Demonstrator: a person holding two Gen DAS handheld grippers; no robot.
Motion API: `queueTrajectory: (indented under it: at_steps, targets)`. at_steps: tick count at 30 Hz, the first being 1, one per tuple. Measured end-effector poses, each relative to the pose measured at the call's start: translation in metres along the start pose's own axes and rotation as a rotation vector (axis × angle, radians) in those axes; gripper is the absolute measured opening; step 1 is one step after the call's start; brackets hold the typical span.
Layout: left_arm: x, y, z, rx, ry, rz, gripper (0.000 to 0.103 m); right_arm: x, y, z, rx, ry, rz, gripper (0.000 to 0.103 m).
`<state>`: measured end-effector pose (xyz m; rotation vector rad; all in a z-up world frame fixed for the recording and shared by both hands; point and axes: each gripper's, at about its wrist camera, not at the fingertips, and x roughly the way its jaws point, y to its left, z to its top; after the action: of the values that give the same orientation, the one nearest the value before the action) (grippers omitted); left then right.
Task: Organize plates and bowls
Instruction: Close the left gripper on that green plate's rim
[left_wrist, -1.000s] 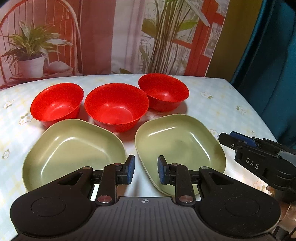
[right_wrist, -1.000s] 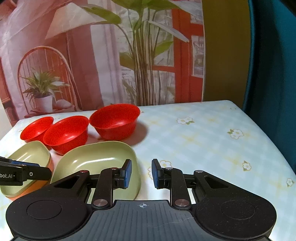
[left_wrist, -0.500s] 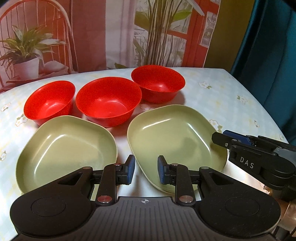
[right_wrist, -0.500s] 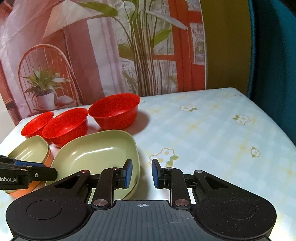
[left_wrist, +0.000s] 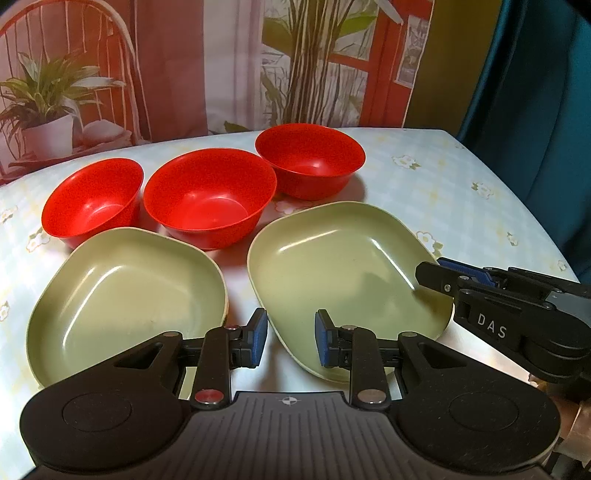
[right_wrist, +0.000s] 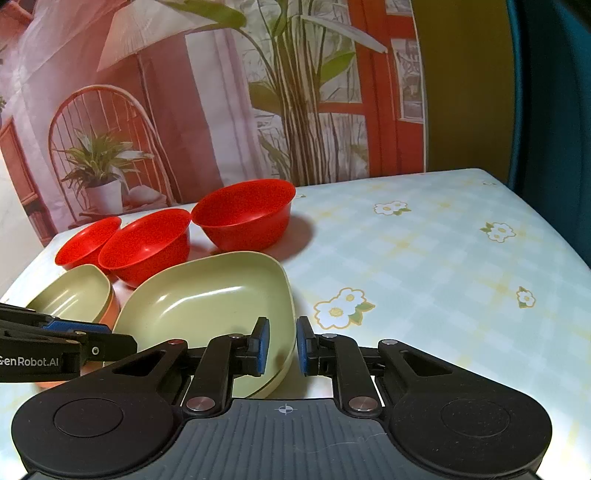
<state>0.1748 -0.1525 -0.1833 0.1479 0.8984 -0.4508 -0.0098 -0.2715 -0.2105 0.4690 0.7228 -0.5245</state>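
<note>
While nothing has yet been stacked, the right gripper has just been closing on the rim of the nearer pale green squarish plastic plate, low centre of its view; the left gripper is held slightly open, empty. Three glossy red plastic bowls remain loose. Only the right view reveals an orange underside beneath the second green plate.

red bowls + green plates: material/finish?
Red bowls: probably plastic, smooth semi-gloss; uniform colour, soft highlights inside. Green plates: likely plastic or melamine, satin to glossy; streak reflections on the inner walls, pale rim edge. Ceramic can't be ruled out by look alone.
</note>
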Motion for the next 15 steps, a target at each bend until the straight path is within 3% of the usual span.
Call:
queueTrajectory:
  at_steps: [15]
  targets:
    - [-0.0074,0.0012,-0.0031,0.003,-0.022,-0.011,0.028,-0.0019,-0.0008,0.0,0.005,-0.002,0.002,0.014]
